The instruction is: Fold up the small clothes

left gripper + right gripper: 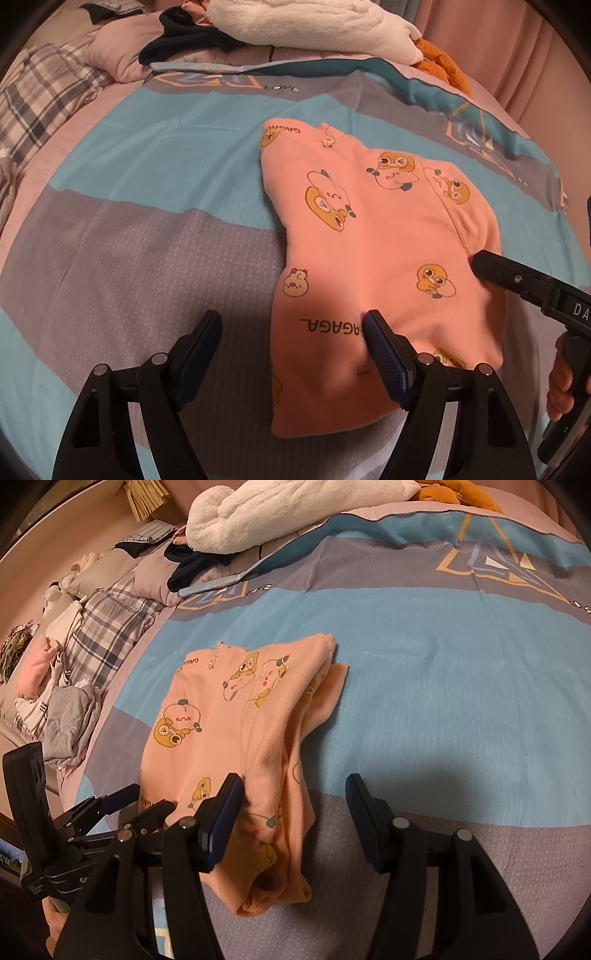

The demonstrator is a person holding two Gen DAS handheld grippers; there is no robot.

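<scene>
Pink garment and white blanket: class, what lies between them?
Only bare striped bedspread lies between garment and blanket, shown in the right wrist view.

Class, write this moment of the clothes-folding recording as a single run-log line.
garment: pink cartoon-print top, folded, flat on striped bedspread | left claw: open, one finger on top | right claw: open, straddling top's edge

A bed covered by a blue-and-grey sheet (424, 657), on which a folded pink printed garment (373, 236) is laid flat; white fleece (295, 22) is piled behind.
</scene>
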